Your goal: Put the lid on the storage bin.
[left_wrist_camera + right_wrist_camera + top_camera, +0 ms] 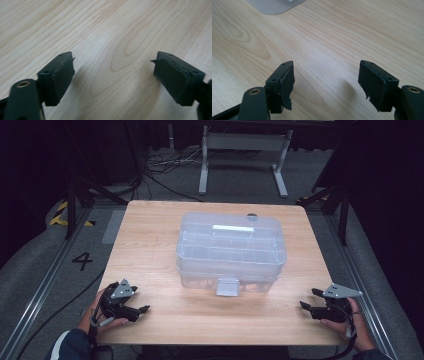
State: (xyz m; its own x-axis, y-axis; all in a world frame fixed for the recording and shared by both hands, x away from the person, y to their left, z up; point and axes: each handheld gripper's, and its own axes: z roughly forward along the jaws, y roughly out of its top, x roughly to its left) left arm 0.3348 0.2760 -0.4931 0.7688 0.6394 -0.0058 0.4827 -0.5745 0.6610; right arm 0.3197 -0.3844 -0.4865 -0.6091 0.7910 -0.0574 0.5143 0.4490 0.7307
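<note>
High view: a clear plastic box (231, 251) with its lid on sits in the middle of the wooden table (150, 250), a white handle (233, 228) along its top and a latch (228, 287) hanging at its near side. The left gripper (142, 310) lies low at the near left corner of the table, held in a hand (102, 312), its tips pointing right. The right gripper (306, 299) is at the near right corner in the other hand (350, 320), tips pointing left. Both are well apart from the box, one on each side of it, and nothing is between either pair of jaws.

Left gripper view: the two black jaws stand wide apart over bare wood, with only table grain between the pads (61, 75); they cast soft shadows on the board just beneath.

Right gripper view: the jaws are wide apart too, empty, close above the table. A corner of the box (274, 6) shows at the top left, well ahead of the pads (287, 85)
</note>
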